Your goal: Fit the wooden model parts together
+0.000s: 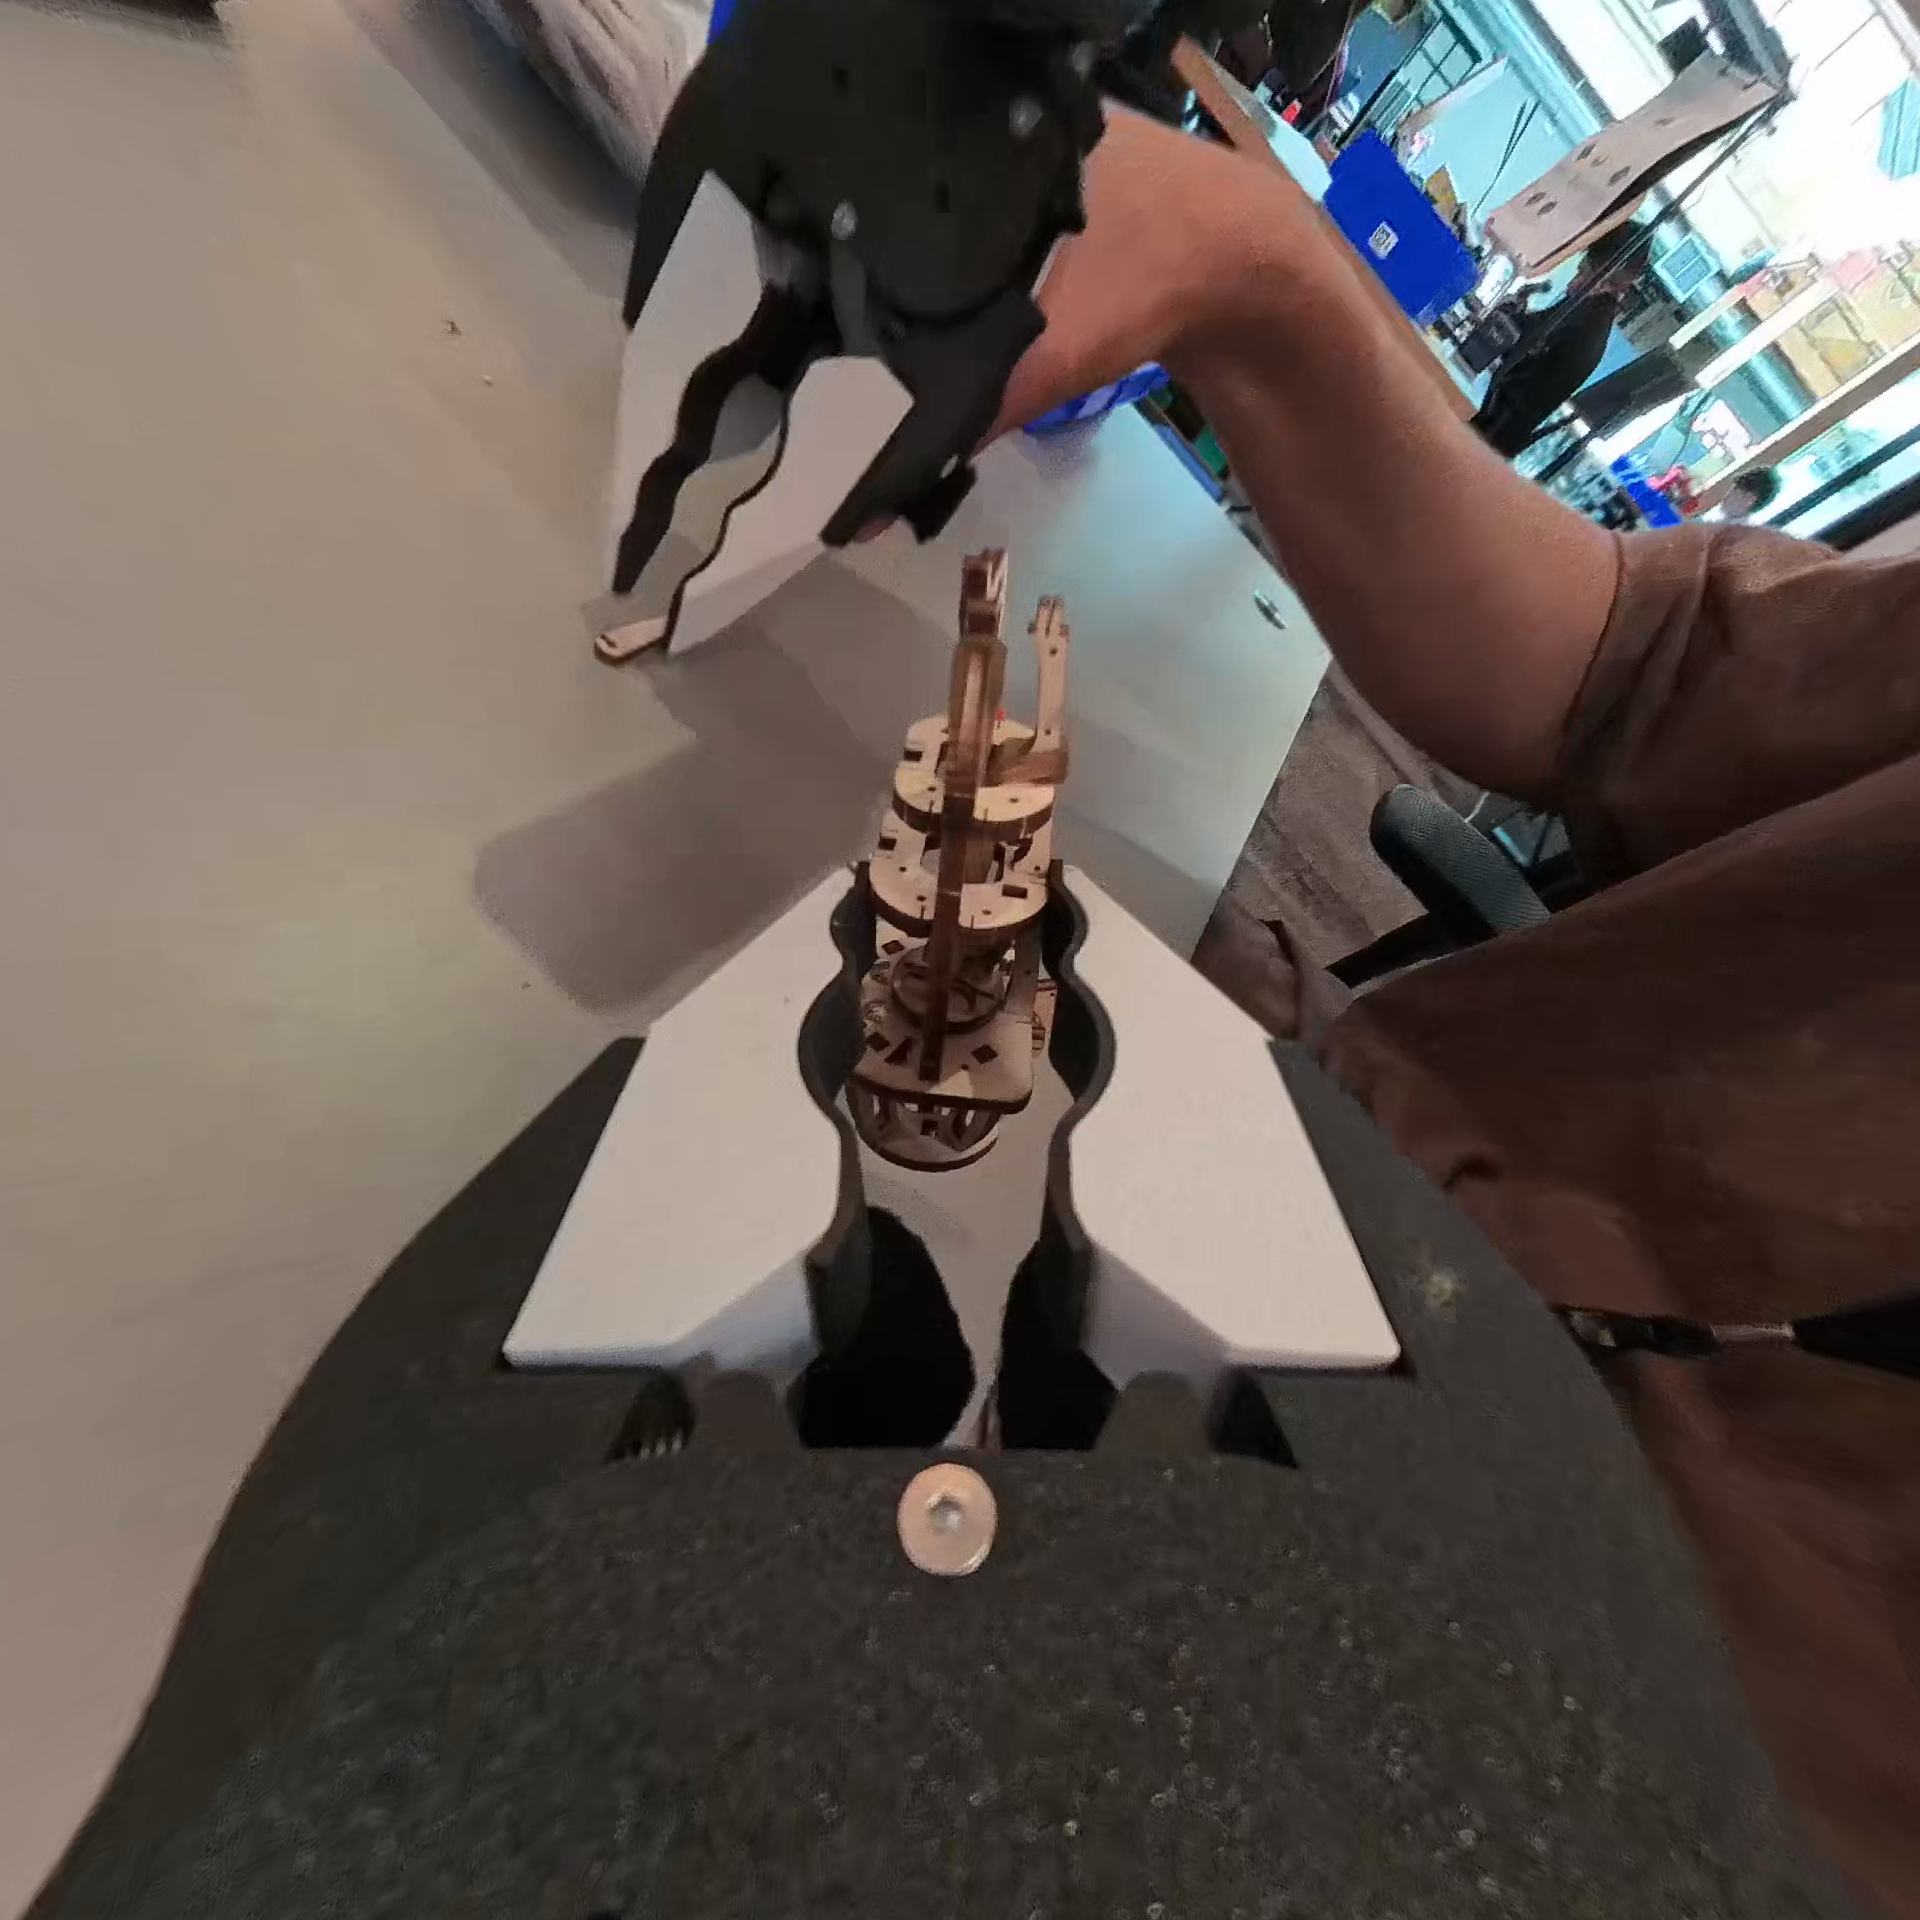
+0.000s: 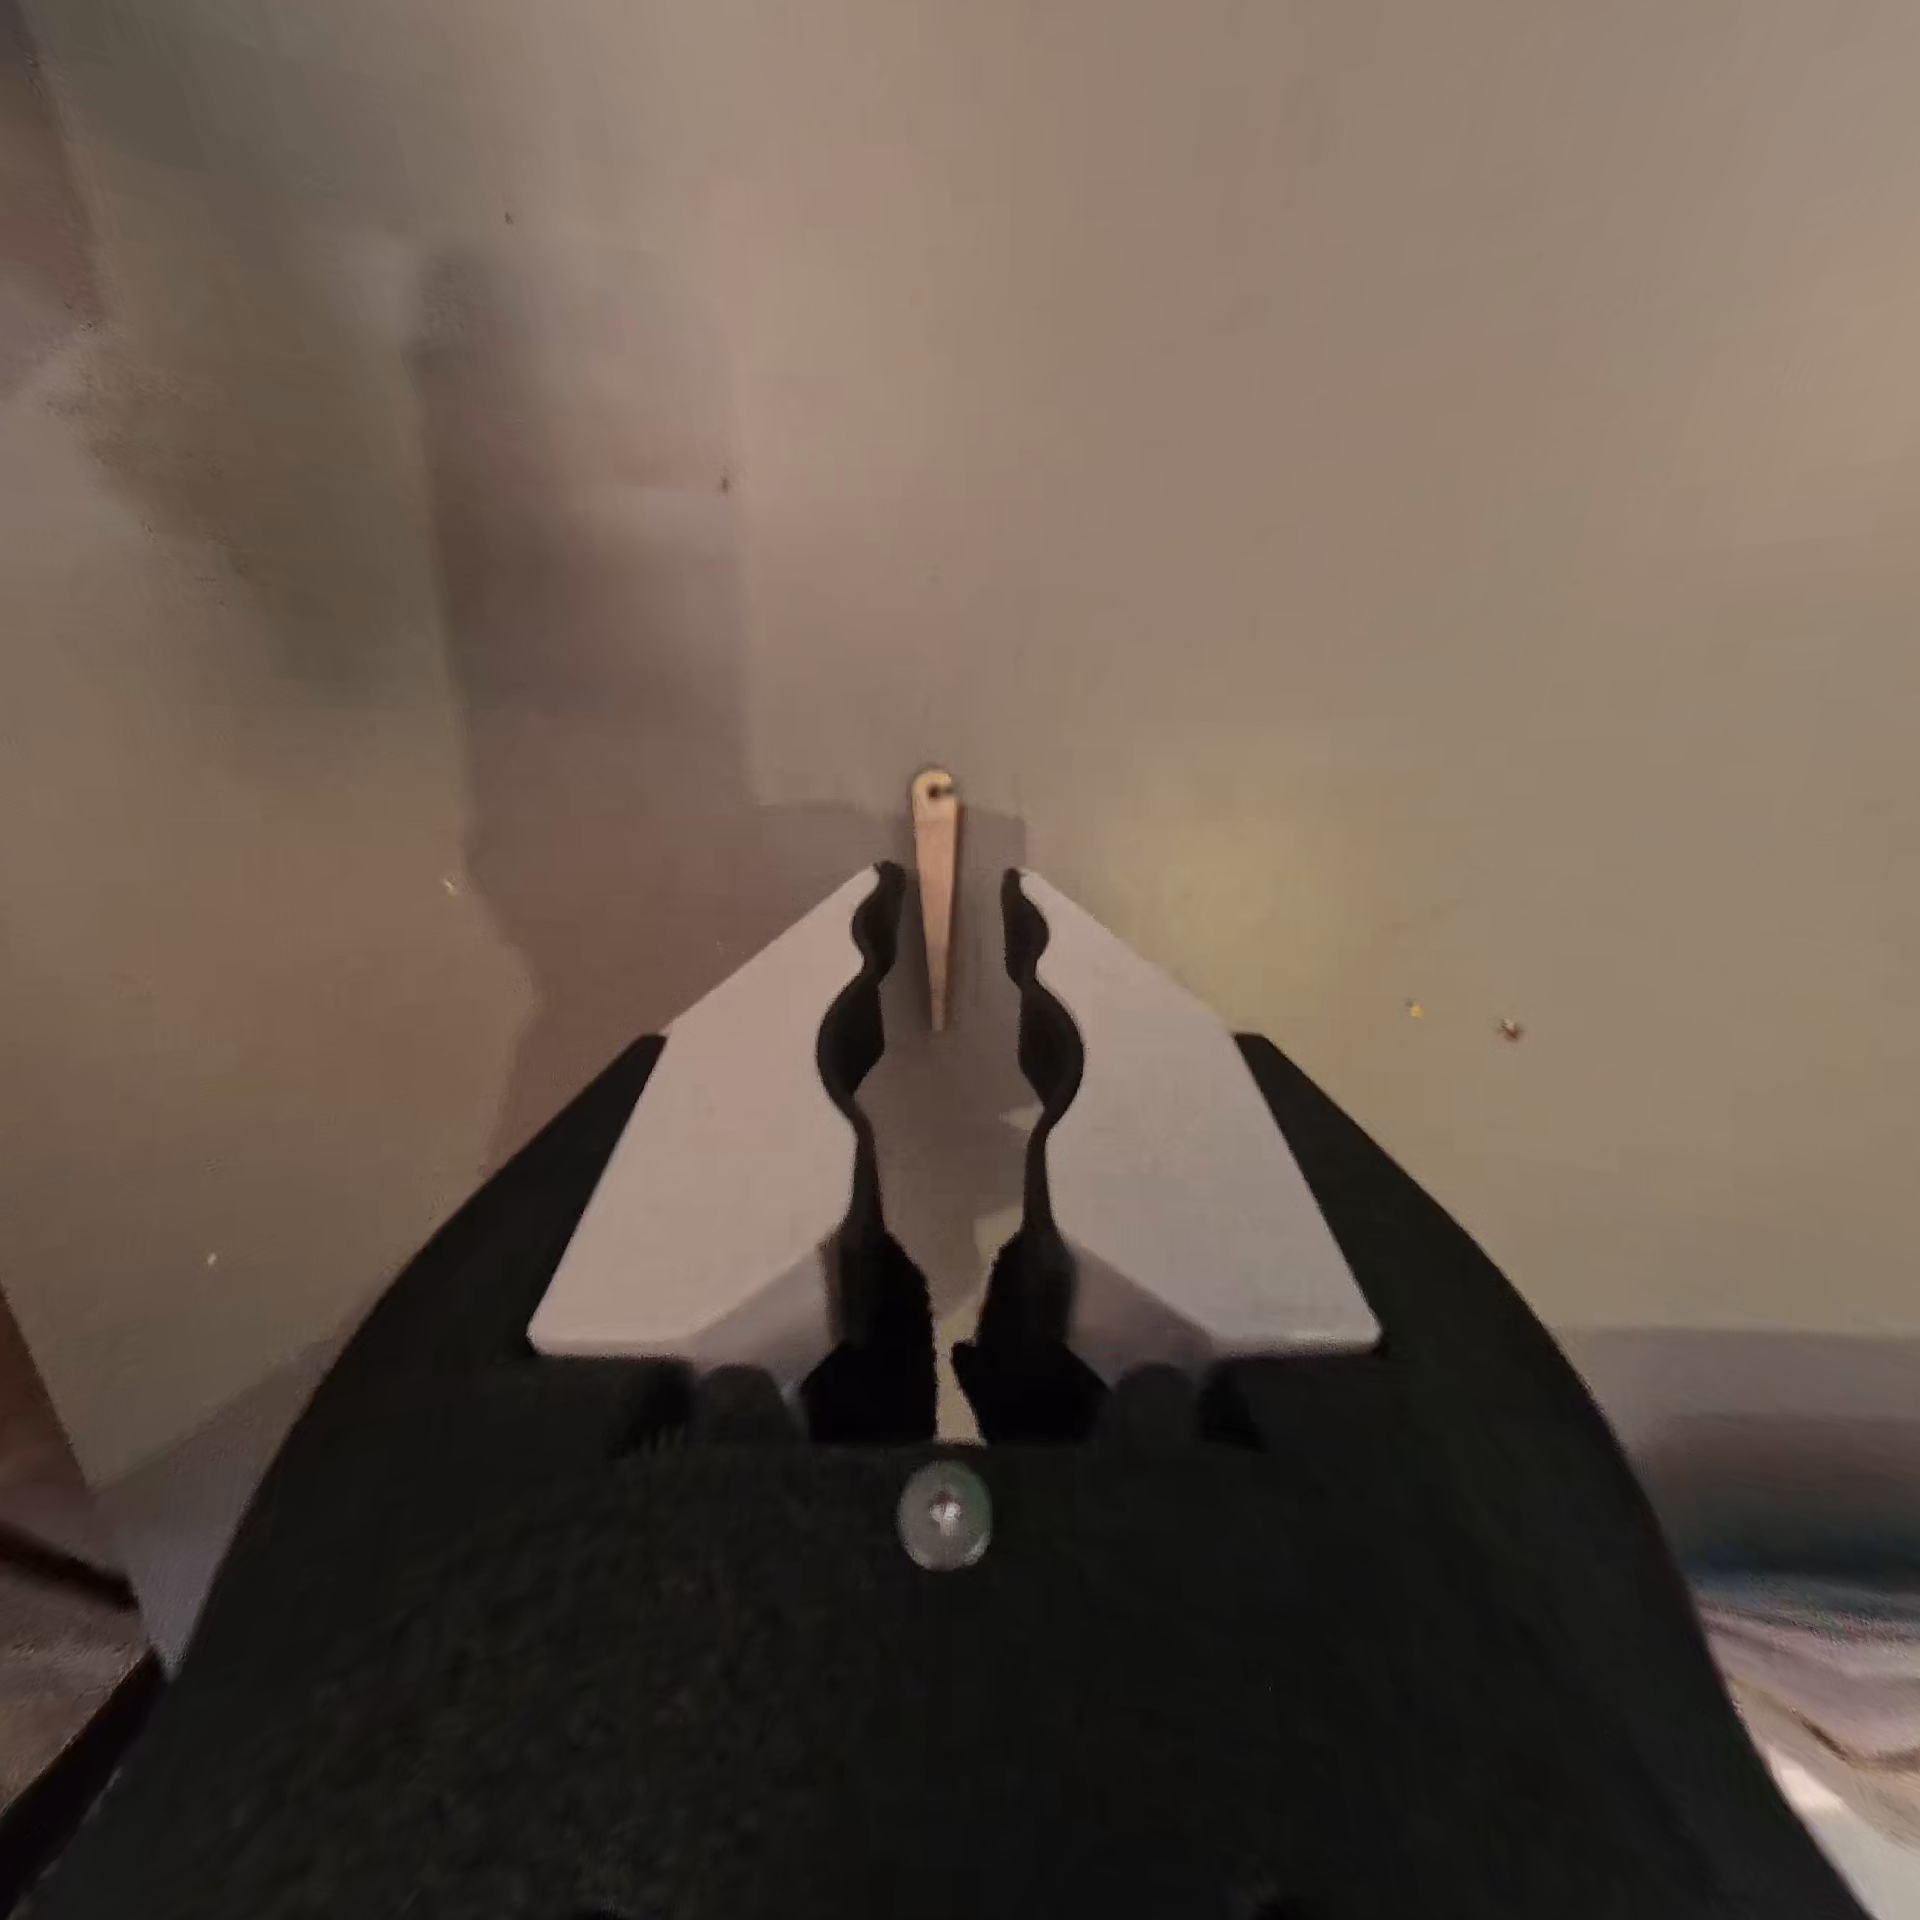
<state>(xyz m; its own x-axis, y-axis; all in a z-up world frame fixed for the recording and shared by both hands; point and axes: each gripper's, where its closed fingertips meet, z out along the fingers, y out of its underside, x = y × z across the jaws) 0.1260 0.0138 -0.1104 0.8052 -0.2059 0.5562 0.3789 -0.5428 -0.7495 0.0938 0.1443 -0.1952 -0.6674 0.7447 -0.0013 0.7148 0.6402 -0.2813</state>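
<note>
My left gripper (image 1: 961, 891) is shut on a partly built wooden model (image 1: 951, 997), a stack of laser-cut plates on an upright spine that sticks out past the fingertips. It is held above the grey table (image 1: 260, 727). A small tapered wooden strip (image 2: 938, 894) with a hole at one end lies flat on the table. My right gripper (image 2: 948, 878) is open and points down at the table, with the strip lying between its fingers and a gap on each side. In the left wrist view the right gripper (image 1: 649, 613) stands tip-down over the strip (image 1: 629, 642), up and left of the model.
A person's hand and arm in a brown sleeve (image 1: 1558, 675) hold the right gripper. The table's edge (image 1: 1278, 748) runs along the right, with a black chair armrest (image 1: 1455, 873) beyond it. Blue bins (image 1: 1392, 229) and shelves stand in the background.
</note>
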